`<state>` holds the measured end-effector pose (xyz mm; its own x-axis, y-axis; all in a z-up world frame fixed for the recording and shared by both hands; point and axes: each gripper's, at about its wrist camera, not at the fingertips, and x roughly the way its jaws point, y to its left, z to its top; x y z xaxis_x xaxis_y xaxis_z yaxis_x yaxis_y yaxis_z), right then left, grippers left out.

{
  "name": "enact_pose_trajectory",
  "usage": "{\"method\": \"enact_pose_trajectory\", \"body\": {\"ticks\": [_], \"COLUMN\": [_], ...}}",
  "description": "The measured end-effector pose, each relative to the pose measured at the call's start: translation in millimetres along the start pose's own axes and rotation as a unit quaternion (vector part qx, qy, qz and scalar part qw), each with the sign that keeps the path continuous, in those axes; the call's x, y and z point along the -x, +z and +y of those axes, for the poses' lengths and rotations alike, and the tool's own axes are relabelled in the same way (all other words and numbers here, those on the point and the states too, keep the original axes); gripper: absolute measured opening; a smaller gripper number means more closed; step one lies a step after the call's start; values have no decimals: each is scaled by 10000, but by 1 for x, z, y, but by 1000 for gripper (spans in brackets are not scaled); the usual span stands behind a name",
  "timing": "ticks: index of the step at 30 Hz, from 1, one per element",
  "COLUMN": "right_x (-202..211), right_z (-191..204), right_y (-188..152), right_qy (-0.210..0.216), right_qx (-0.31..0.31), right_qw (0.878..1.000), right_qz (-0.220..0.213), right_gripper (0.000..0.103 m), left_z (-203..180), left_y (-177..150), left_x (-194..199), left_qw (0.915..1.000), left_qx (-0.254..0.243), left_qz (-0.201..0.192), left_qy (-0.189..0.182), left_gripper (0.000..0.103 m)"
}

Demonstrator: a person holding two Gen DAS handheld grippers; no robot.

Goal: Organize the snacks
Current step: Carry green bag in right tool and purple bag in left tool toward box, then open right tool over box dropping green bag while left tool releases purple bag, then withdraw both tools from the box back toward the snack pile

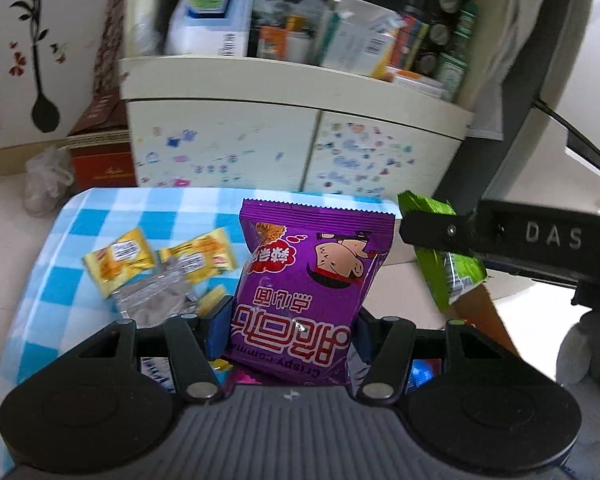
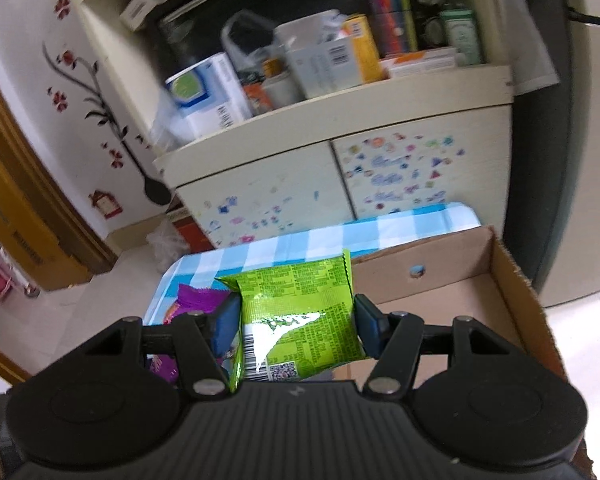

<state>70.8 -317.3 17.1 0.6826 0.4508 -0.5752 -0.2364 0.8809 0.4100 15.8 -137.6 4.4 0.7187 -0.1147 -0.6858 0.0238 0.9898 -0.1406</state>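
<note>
Purple packet: a purple snack packet (image 1: 306, 280) stands on end between the blue pads of the left gripper (image 1: 288, 330), print upside down to the wrist camera, its crimped top edge away from the gripper body.
Left jaws: part-way closed and clamped on the purple snack packet; both pads press its lower sides and the foil bulges above them.
Packet height: held off the checked cloth (image 1: 112, 212), above the loose snacks.
Green packet: a green snack packet (image 2: 300, 316) sits between the pads of the right gripper (image 2: 296, 322), back face with fine print and barcode toward the camera, one corner tilted up.
Right jaws: set at a middling width and pinching the green snack packet from both sides; glare across its middle.
Seen across: from the left wrist view the right gripper's finger (image 1: 440, 230) reaches in from the right edge with the green packet hanging under it, just beside the purple one but not touching.
On the cloth: two yellow sachets (image 1: 120, 260) and a silver foil wrapper (image 1: 156, 300) lie left of the purple packet, touching one another.
Box: an open cardboard box (image 2: 512, 276) rests on the cloth to the right of the green packet; its visible floor is bare.
Background: a cream cabinet (image 1: 292, 144) with stickered doors and a crowded shelf, blurred.
</note>
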Motion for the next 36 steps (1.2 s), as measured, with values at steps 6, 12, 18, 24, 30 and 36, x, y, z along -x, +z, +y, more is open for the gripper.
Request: {"method": "enact_pose_trajectory", "body": {"ticks": [6,12,18,24,30,36], "right_x": [15,25,25,24,24,30], "right_z": [-28,-54,-67,-78,-80,-76], "right_y": [11,20,22,21,20,23], "right_qy": [-102,-120,-187,-240,-129,152], "right_qx": [-457,-929,-1247,-1595,-1703,-1609], "right_qw": [9987,9951,9915,9864,9847,9857], "right_qz": [-183,-319,-306,-329,-338,-473], "right_gripper": [61,62,63,75,77,77], "left_z": [-30,-54,-71,-69,-49,-17], "left_y": [3,4,5,9,10,13], "left_x": [-13,-26,-36,-35,-31,-14], "left_qw": [9996,9988,9978,9981,9990,9996], "left_qx": [-162,-333,-493,-356,-192,-173], "left_qz": [123,222,219,189,247,165], "left_qy": [-179,-291,-394,-468,-327,-137], "left_gripper": [64,64,64,68,82,91]}}
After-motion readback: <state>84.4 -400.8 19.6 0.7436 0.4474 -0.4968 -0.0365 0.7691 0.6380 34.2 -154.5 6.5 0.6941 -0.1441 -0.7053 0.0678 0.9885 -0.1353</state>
